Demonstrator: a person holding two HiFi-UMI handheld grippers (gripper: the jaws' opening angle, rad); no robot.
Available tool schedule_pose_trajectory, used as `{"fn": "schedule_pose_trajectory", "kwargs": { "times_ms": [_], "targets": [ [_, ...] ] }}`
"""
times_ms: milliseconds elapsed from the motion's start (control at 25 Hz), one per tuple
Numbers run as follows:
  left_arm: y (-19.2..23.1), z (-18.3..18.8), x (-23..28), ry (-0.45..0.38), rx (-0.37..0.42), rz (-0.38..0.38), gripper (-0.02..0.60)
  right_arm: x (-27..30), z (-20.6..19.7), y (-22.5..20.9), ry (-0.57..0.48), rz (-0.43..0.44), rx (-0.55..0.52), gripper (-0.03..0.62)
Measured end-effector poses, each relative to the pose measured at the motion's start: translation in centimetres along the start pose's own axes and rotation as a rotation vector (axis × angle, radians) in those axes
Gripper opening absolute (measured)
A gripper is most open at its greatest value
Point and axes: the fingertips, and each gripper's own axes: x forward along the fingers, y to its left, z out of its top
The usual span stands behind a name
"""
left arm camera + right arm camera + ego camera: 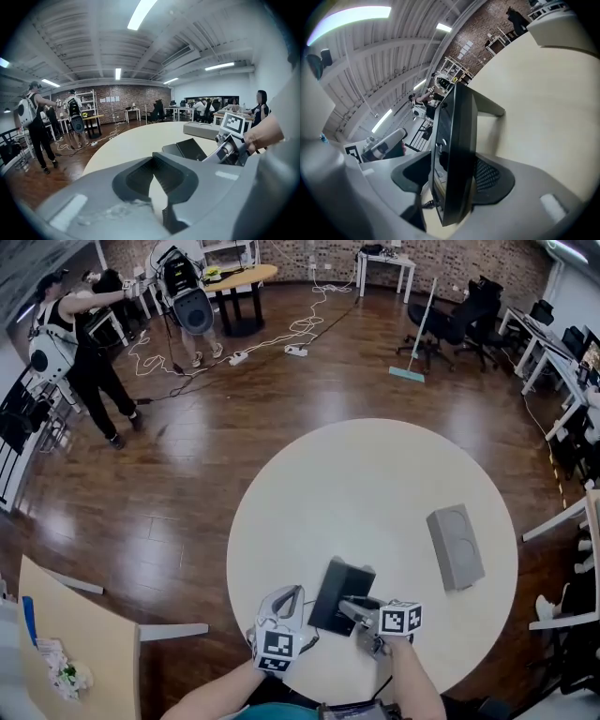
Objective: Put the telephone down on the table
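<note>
The black telephone (341, 593), a flat dark slab on a grey stand, is on the round white table (375, 474) near its front edge. My right gripper (352, 607) is at the telephone's near right end. In the right gripper view the telephone (454, 154) stands edge-on between the jaws of the right gripper (451, 183), with a gap to the left pad, so the grip is loose. A curly cord (423, 204) hangs below it. My left gripper (294, 595) hovers just left of the telephone, tips together and holding nothing. From the left gripper (153, 161) I see the telephone (190, 149) ahead to the right.
A grey box (456, 546) lies on the table's right side. A beige board (75, 638) stands at the near left. Two people (80, 343) work at the far left among floor cables (272, 338). Office chairs (455, 324) and desks line the far right.
</note>
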Motion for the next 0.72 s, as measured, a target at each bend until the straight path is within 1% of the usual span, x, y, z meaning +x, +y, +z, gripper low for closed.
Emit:
{"fn": "schedule_pose_trajectory", "kwargs": {
  "times_ms": [200,280,320,560,680,720],
  "targets": [
    [0.7,-0.4,0.0,0.008,-0.008,0.015,0.014,1.5,-0.4,0.3,0.103,0.049,0.046,0.259],
    [0.8,-0.3,0.0,0.010,-0.009,0.019,0.014,1.9,-0.5,0.3,0.143,0.056,0.059,0.238],
    [0.9,-0.2,0.0,0.011,-0.010,0.023,0.014,1.9,-0.4,0.3,0.158,0.061,0.066,0.239],
    [1.6,-0.7,-0.6,0.024,-0.020,0.048,0.014,2.1,-1.1,0.4,0.215,0.118,0.103,0.229],
    [1.9,-0.4,-1.2,0.023,-0.018,0.059,0.014,1.7,-1.5,1.2,0.229,0.166,0.104,0.204],
    [2.0,-0.2,-1.2,0.020,-0.018,0.063,0.014,1.5,-1.5,1.4,0.227,0.184,0.097,0.187]
  ]
}}
